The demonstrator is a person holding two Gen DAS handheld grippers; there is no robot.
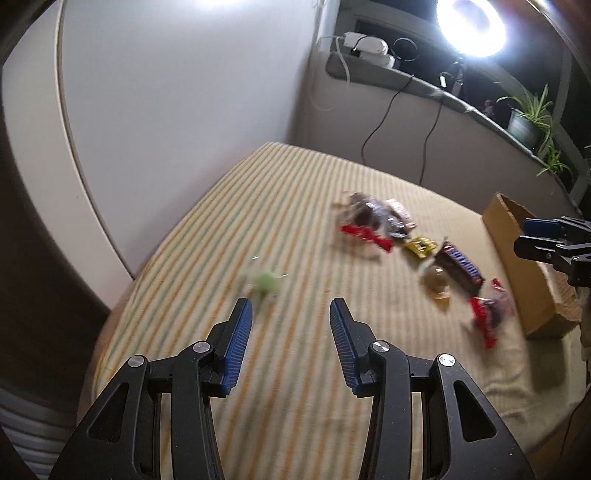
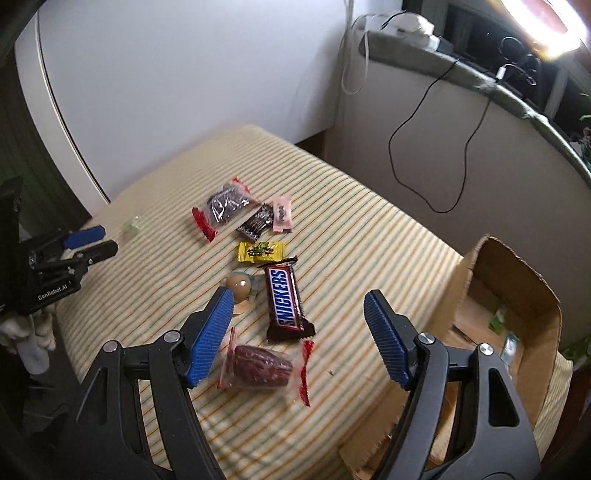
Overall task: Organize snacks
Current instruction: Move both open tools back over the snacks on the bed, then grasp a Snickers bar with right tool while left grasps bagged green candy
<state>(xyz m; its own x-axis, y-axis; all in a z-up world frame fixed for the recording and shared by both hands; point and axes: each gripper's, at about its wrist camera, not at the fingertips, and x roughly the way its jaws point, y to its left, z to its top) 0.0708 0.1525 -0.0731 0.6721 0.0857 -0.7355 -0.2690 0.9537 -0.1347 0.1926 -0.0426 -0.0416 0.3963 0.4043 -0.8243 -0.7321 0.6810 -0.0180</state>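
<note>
Snacks lie on a striped cloth [image 2: 351,236]. A Snickers bar [image 2: 286,304], a yellow candy [image 2: 260,252], a round jelly cup [image 2: 240,287], a red-ended clear packet with a brown date [image 2: 264,365], a dark packet [image 2: 225,206], a black wrapper [image 2: 256,221] and a pink wrapper [image 2: 282,214] form a group. A small green candy [image 1: 266,282] lies apart, also in the right wrist view [image 2: 133,224]. My left gripper [image 1: 291,310] is open and empty just before the green candy. My right gripper [image 2: 299,299] is open and empty above the Snickers bar. A cardboard box [image 2: 517,295] stands at the right.
The cardboard box [image 1: 517,258] holds a few small packets. A white wall, a grey ledge [image 2: 480,77] with cables and a bright ring lamp [image 1: 471,26] stand behind the cloth. Potted plants [image 1: 528,114] are on the ledge.
</note>
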